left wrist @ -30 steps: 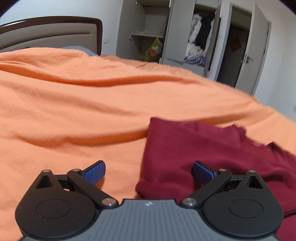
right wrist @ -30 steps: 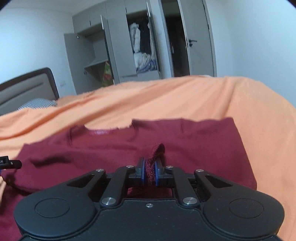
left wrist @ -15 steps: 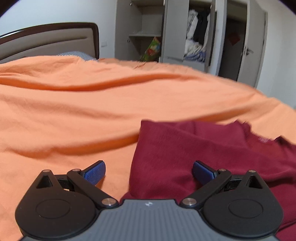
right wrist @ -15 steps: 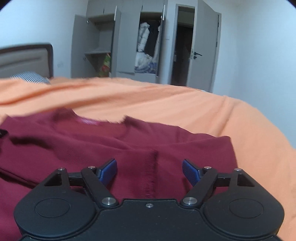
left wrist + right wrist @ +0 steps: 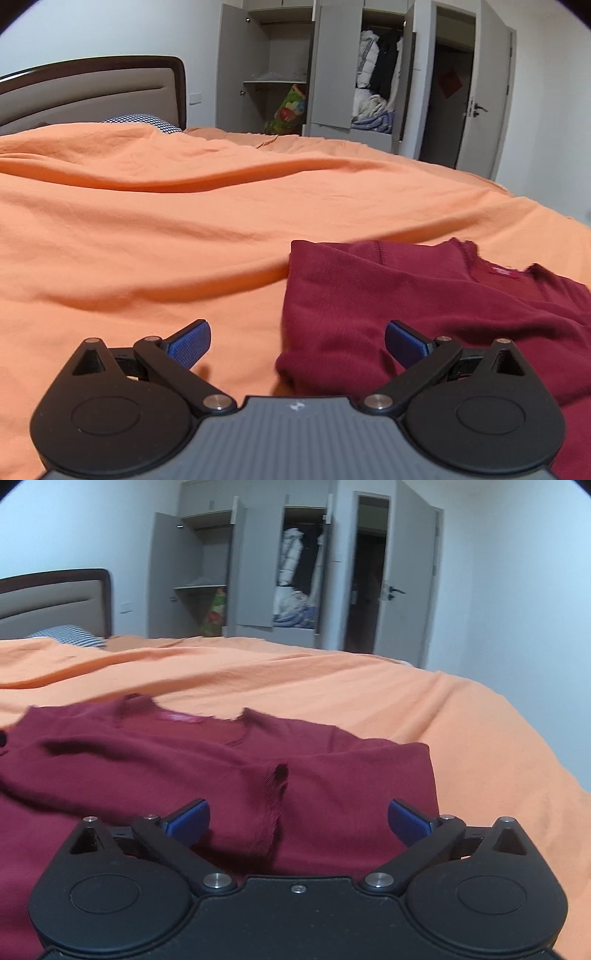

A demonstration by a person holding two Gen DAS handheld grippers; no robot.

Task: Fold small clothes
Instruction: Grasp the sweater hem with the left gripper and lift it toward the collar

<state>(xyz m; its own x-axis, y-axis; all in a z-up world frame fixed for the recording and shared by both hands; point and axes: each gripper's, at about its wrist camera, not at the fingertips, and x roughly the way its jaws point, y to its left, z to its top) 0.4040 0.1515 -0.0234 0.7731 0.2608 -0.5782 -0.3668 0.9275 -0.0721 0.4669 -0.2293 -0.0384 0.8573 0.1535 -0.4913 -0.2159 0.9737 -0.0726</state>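
I am holding both tools spread wide, each gripping nothing. The left tool (image 5: 297, 345) is hovering over the left side edge of the dark red knitted jumper (image 5: 424, 306), which is lying flat on the orange bedsheet (image 5: 184, 229) with its neckline and red label (image 5: 504, 272) at 1 o'clock in the left wrist view. One blue pad (image 5: 190, 343) of this tool is over bare sheet at 9 o'clock; the other is over the knit at 3 o'clock.

The right tool (image 5: 297, 821) is hovering over the folded-in sleeve cuff (image 5: 275, 797), which is lying across the jumper body (image 5: 351, 797) directly at 12 o'clock between the spread fingers. The neckline is lying farther off at 11 o'clock.

Risks from here, in my judgement:

- The sleeve is resting loosely, with its cuff edge puckering upward. If I am dragging a tool across it, the sleeve is likely to slide off and undo the fold.
- The left tool is straddling the jumper edge. Closing here may pinch the sheet together with the knit, so the sheet lifts with the garment.
- The knit is soft and layered. A shallow pinch may catch only the top layer, leaving the lower layer behind and skewing the next fold.
- Ridges in the sheet at 12 o'clock may make the folded garment lie crooked.
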